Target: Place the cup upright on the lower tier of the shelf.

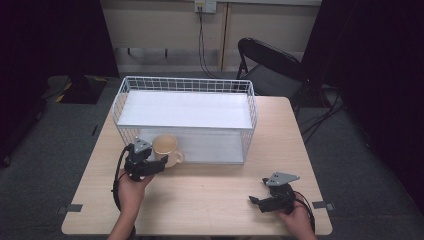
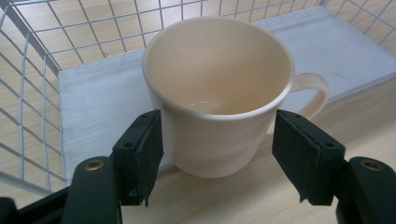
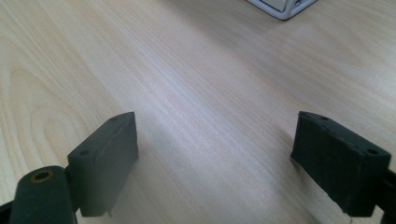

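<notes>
- We find the cream ceramic mug (image 2: 217, 93) upright and empty at centre frame in the left gripper view, on the pale wooden table (image 1: 210, 190), at the open front of the white wire basket (image 1: 185, 85).
- The left gripper (image 2: 217, 151) stands wide, one jaw either side of the mug; we cannot tell whether they touch. We judge this a pre-grasp position.
- The right gripper (image 3: 229, 163), lower right in the high view, is spread wide over bare table, apparently idle.
</notes>
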The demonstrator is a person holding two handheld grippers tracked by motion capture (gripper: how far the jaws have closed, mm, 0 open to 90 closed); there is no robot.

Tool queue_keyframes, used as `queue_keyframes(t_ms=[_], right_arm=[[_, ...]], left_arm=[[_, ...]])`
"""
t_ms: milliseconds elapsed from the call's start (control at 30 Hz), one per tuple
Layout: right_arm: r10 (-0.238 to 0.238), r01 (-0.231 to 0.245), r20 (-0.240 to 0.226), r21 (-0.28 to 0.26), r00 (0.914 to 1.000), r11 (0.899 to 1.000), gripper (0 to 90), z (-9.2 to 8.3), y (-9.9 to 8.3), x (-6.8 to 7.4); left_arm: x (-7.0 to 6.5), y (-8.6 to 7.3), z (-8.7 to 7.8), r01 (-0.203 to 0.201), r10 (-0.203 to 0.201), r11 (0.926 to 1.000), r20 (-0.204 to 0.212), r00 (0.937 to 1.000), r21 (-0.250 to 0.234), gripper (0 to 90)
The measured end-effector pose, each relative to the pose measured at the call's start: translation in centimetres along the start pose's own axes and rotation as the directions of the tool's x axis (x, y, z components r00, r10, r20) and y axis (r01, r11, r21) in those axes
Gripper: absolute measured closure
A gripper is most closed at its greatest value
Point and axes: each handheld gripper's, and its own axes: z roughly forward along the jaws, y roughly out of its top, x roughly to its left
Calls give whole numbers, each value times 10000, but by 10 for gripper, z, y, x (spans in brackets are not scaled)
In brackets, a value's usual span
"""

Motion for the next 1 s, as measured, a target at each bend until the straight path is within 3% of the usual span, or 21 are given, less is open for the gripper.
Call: queue_keyframes(t_ms=[333,1000], right_arm=[[-3,3,0,3,10000,10000,135,0,0,0],[0,0,0,0,10000,10000,135,0,0,0]], left_arm=[[-2,3,3,156,-158,9998,-195,9997,-103,357],[-2,4,11,360,-365,9992,-387,9986,-152,516]])
